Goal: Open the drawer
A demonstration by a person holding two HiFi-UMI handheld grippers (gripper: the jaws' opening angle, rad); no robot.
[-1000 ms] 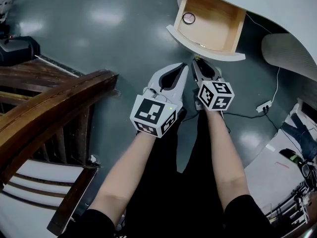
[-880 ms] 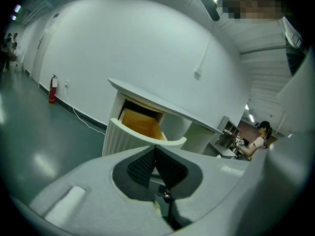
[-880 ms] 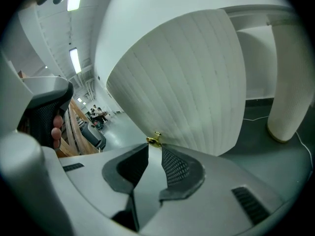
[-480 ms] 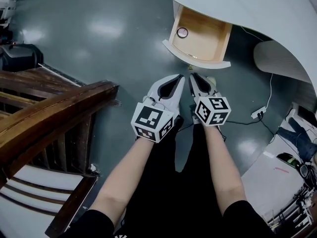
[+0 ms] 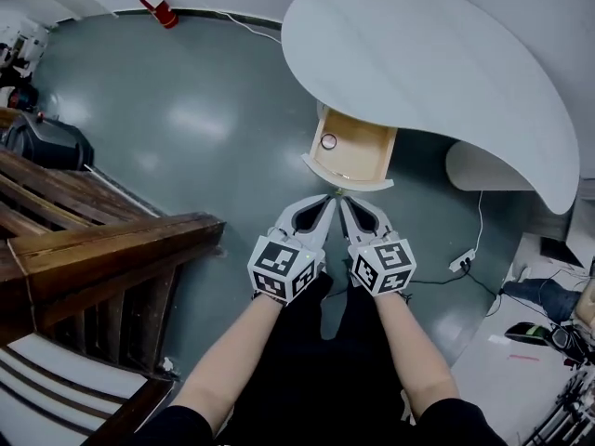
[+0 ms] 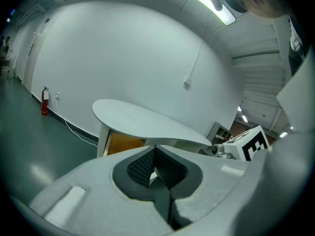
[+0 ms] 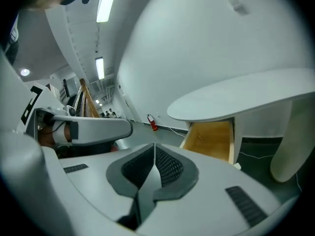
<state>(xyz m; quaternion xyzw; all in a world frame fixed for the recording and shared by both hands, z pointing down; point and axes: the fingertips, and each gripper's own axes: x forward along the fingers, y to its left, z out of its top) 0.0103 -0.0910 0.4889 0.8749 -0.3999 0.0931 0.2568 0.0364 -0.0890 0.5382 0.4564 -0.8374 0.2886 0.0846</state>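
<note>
Grey-green floor runs under the white oval table [image 5: 418, 63], and the drawer [image 5: 358, 151] stands pulled out from beneath it, its length running toward the person, front panel nearest. A small round object [image 5: 328, 141] lies inside. A wooden bench [image 5: 112, 249] sits well off left, and nothing blocks the way. The left gripper [image 5: 327, 199] is closed and empty; the right gripper [image 5: 345, 201] has just been closing on nothing. Both tips are near the drawer front but clear of it.

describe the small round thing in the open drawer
Find the big white oval table; a wooden drawer sticks out from under its near edge. On the drawer's floor, by the left wall in the head view, lies a small round thing with a dark rim and pale middle, the only item on the bare wood.
</note>
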